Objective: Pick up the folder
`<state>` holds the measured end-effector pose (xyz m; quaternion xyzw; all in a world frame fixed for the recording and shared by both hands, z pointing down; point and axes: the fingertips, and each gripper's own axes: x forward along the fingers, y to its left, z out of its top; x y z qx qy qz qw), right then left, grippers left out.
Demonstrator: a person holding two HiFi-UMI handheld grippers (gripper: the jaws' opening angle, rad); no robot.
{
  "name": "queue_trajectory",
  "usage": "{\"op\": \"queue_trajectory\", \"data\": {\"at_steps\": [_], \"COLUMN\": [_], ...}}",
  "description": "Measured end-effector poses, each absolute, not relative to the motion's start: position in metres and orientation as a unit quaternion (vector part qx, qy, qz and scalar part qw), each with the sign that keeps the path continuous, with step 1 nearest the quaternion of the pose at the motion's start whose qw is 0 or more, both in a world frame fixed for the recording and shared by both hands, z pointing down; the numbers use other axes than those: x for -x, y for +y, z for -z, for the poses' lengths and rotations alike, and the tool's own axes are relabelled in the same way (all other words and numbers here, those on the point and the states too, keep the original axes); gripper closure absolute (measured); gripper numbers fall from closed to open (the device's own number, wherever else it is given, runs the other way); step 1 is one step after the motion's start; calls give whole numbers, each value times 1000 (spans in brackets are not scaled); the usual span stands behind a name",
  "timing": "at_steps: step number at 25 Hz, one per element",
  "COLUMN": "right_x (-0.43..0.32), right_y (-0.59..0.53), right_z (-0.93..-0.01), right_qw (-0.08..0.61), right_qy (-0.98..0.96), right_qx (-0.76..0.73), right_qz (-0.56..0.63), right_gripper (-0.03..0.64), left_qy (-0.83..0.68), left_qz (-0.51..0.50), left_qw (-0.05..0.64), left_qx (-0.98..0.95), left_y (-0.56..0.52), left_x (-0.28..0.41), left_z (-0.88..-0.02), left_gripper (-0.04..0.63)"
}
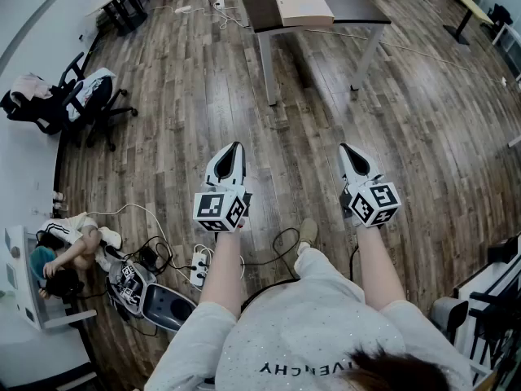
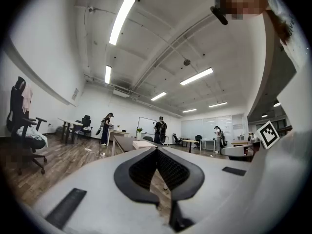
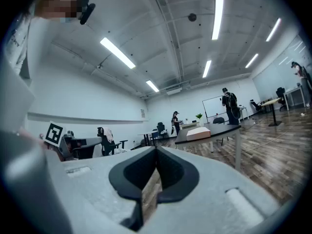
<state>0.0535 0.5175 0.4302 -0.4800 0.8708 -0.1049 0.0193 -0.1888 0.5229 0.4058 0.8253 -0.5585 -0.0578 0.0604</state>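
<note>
A pale beige folder (image 1: 303,7) lies flat on a dark table (image 1: 350,5) at the far end of the room. The same folder (image 2: 145,144) shows small in the left gripper view and the folder (image 3: 198,132) again in the right gripper view. My left gripper (image 1: 236,147) is held level over the wooden floor, well short of the table, with its jaws shut and nothing between them. My right gripper (image 1: 343,149) hangs beside it at the same height, also shut and empty. In both gripper views the tips meet: left gripper (image 2: 157,148), right gripper (image 3: 156,148).
An office chair (image 1: 85,104) with clothes on it stands at the left. Cables and a power strip (image 1: 198,267) lie on the floor near my feet, beside a small machine (image 1: 151,296). Several people (image 2: 160,129) stand at the far wall.
</note>
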Motion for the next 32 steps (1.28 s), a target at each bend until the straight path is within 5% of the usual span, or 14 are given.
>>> {"op": "queue_trajectory", "data": {"at_steps": [20,32], "right_x": [-92,-111], "right_y": [325,265], "right_z": [-452,-465], "right_qw": [1,4], "right_qy": [871,873], "right_qx": [477,464], "right_qz": [120,150], "right_gripper": [618,486], "left_qy": [-575,-576], "left_qz": [45,52], "left_qw": [78,88], "left_qx": [-813,-811], "left_y": [336,281], "left_x": [149,125], "left_z": [-430,-442], "left_gripper": [597,597]}}
